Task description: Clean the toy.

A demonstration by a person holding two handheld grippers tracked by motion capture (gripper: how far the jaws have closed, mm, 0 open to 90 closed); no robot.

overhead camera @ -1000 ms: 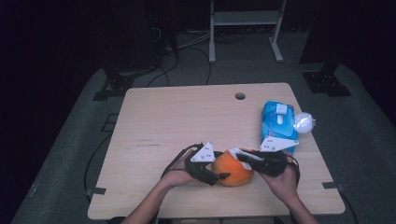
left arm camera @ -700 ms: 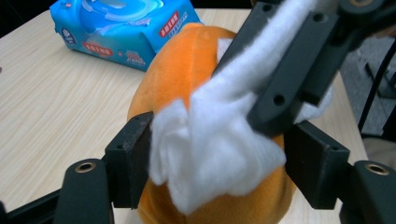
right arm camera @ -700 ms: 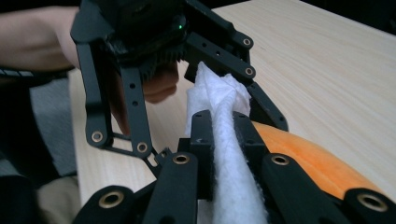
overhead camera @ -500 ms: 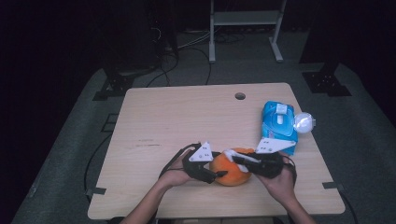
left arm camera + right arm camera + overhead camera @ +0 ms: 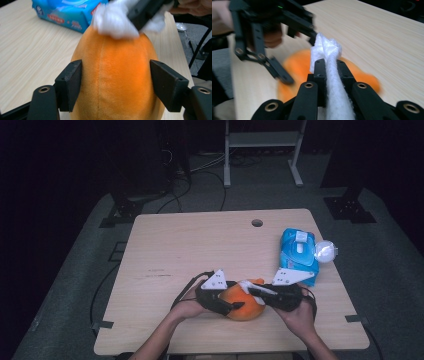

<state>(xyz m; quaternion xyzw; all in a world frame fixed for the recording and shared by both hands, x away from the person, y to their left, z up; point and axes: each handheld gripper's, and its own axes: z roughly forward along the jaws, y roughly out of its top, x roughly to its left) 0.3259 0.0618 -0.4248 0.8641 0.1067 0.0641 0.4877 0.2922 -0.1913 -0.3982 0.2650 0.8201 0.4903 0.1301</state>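
**A:** How far along are we? I'm driving this remotely, so going left to right: my left gripper [image 5: 115, 82] has its jaws around the orange plush [image 5: 115, 82], near edge of the table [image 5: 200, 240], about the middle. The left pad is on the fabric, but the right one looks just off it. Those jaws have just closed in and then eased out a bit, with the plush between them the whole time.

**B:** And the right one?

**A:** The right gripper [image 5: 329, 72] is clamped on a white wipe [image 5: 329, 50], with the wad resting on the plush's top. So the wipe is out and on the plush.

**B:** Where did the wipe come from?

**A:** I'd guess the blue pack [image 5: 298, 252], far right of the plush.

**B:** What's left?

**A:** I'd say most of the rubbing. I can't see any clean or dirty patch, so no telling how much is covered. I'd firm up the left hold first.
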